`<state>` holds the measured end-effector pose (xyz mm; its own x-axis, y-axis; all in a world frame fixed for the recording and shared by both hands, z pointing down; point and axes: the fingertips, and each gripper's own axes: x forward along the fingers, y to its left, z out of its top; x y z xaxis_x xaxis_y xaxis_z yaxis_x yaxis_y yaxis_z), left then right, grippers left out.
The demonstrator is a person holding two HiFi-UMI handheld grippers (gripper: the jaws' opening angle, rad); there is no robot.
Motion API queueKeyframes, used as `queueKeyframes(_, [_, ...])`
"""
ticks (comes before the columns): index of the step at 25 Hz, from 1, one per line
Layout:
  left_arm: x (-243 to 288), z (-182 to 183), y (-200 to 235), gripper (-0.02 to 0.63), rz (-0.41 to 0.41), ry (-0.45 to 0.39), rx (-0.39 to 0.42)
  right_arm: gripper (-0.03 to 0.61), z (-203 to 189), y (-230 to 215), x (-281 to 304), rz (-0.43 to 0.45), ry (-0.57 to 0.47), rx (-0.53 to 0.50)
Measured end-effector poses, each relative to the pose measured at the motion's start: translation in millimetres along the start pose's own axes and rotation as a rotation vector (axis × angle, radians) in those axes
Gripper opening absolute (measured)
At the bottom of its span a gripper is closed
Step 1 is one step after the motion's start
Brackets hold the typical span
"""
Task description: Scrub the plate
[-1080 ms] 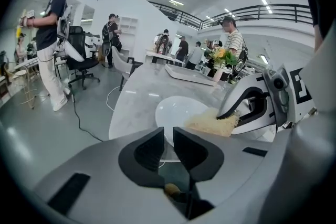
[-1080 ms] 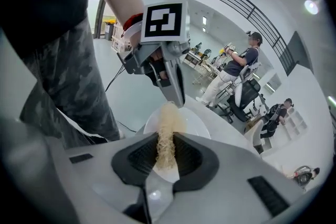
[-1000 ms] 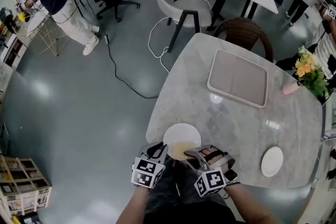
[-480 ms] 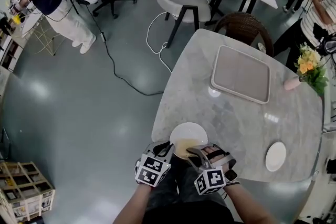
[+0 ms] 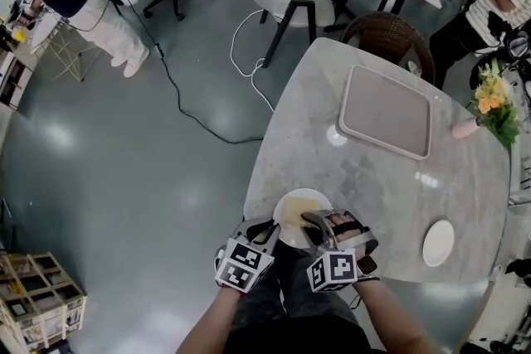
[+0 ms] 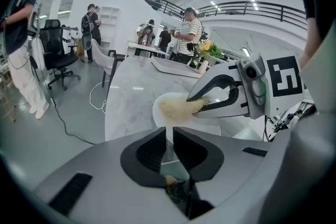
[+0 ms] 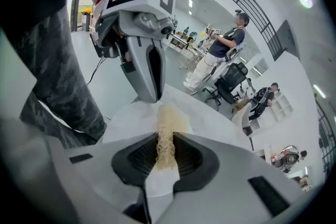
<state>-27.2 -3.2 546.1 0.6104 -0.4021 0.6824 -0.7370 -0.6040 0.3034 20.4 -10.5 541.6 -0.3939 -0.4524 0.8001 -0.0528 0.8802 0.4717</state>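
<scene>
Two grippers meet at the near edge of the table [image 5: 373, 186]: the left gripper [image 6: 170, 140] is clamped on the rim of the plate [image 5: 290, 201], and the right gripper [image 7: 167, 153] pinches a fibrous scrubber [image 7: 167, 126] against its face. Best to hold the rim firm and rub in small circles (the plate sits close to the edge). One scrubber, two plates counting the small plate [image 5: 438, 242], one tray [image 5: 387, 123], one flower vase [image 5: 491, 110]

Marble tbl [image 5: 332, 170], tray [image 5: 386, 123], sm. plate [image 5: 438, 242], vase [image 5: 463, 128]

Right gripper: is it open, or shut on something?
Shut: the right gripper pinches a tan fibrous scrubbing pad between its jaws, with the pad's far end resting on the round white plate.
</scene>
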Motion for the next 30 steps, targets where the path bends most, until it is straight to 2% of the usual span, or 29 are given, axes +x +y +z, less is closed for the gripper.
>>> queueKeyframes(5, [-2.2, -5.4, 10.8, 0.048, 0.022, 0.006, -0.008, 0.077, -5.5, -7.0, 0.8, -0.019, 0.029, 0.028])
queueKeyframes(9, [-4.9, -10.7, 11.4, 0.041, 0.001, 0.051, -0.022, 0.077, -13.6, -8.9, -7.6, -0.028, 0.052, 0.078])
queueKeyframes(15, [-0.3, -7.8, 0.4, 0.034, -0.010, 0.086, 0.039, 0.077, -27.5, 0.2, -23.7, -0.015, 0.077, 0.161])
queueKeyframes(20, [2.0, -6.0, -0.2, 0.031, -0.015, 0.090, 0.046, 0.077, -25.1, 17.3, -32.6, 0.034, 0.060, 0.201])
queueKeyframes(25, [3.5, -7.0, 0.8, 0.031, -0.011, 0.090, 0.046, 0.077, -7.9, 31.2, -33.0, 0.121, 0.016, 0.315])
queueKeyframes(30, [-0.3, -11.0, 2.3, 0.031, 0.013, 0.130, 0.097, 0.077, 9.0, 30.3, -29.2, 0.173, -0.023, 0.381])
